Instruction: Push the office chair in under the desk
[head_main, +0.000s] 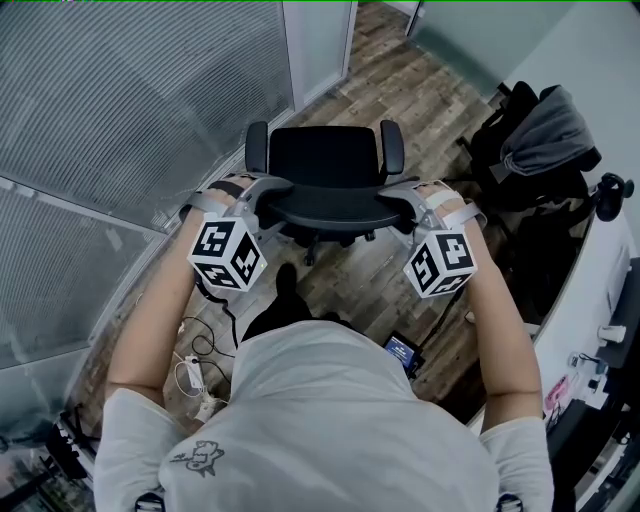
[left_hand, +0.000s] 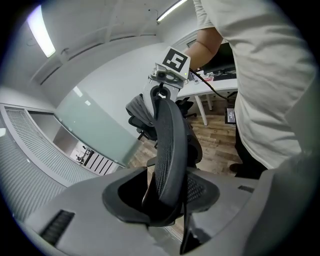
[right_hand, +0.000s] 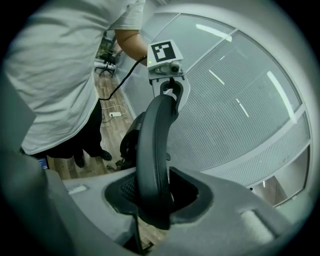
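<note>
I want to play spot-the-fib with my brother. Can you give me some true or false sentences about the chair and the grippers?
1. The chair is black. True.
2. The left gripper and the right gripper are at opposite ends of the backrest. True.
3. The floor is grey carpet. False: the floor is wooden planks.
4. Somebody is sitting in the chair. False: nobody sits on its seat; the person stands behind it.
5. The left gripper has a cup between its jaws. False: the edge of the backrest stands between them.
</note>
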